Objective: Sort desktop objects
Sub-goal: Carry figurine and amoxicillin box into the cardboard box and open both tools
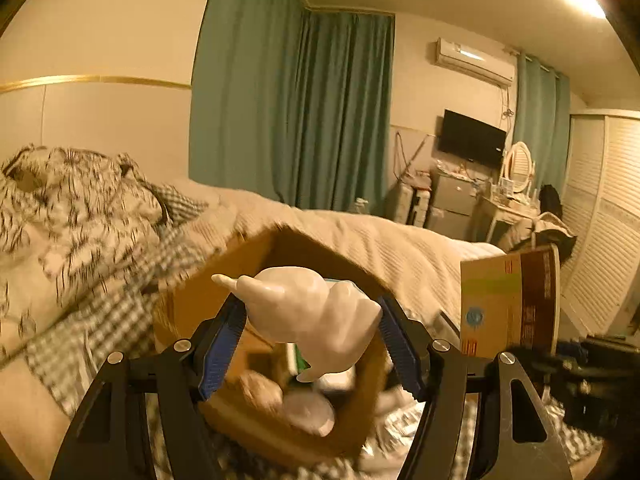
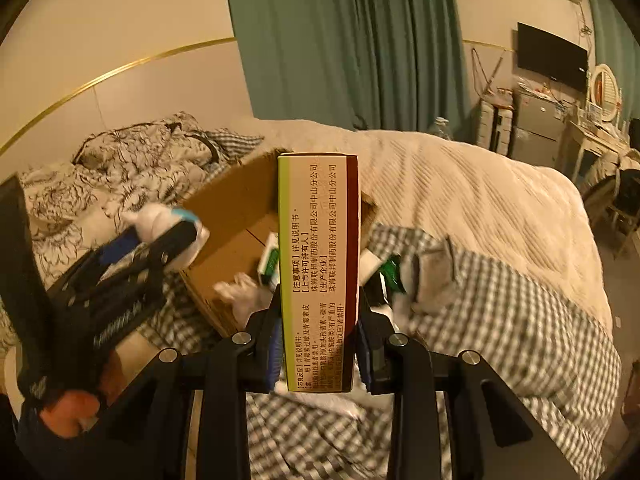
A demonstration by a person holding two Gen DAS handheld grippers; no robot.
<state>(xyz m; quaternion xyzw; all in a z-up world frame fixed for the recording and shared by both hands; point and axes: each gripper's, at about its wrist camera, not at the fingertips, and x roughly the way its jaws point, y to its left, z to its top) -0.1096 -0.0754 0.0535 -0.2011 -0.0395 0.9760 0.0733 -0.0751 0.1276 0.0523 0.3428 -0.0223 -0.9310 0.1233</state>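
In the left wrist view, the left gripper (image 1: pixel 310 336) was clamped on a white figurine (image 1: pixel 308 312), its blue pads pressing both flanks. Directly beyond and below the fingertips sat an open cardboard box (image 1: pixel 192 308) on the bed's checked blanket (image 1: pixel 100 320). Inside the box, under the figurine, a few things already lay: a brownish lump, a pale rounded item, and something with green print; blur kept them from being identified further. Off to the right of the fingers, the medicine carton (image 1: pixel 508 300) hung upright in the air, with the dark frame of the other tool below it.

In the right wrist view, the right gripper (image 2: pixel 320 344) was closed on that medicine carton (image 2: pixel 318 272), which stood on end between the pads with its printed side facing the camera. Ahead of the fingertips and partly hidden by the carton was the cardboard box (image 2: pixel 228 216), holding a green-and-white packet and a pale item. To the left, the left gripper (image 2: pixel 160 236) carried the figurine near the box's near corner. Just right of the carton, a green packet (image 2: pixel 390 272) and a grey pouch (image 2: pixel 434 276) lay on the blanket outside the box.

By this evidence the sorting was partway: some items boxed, two in hand above or near the box, and at least two loose on the blanket to collect.
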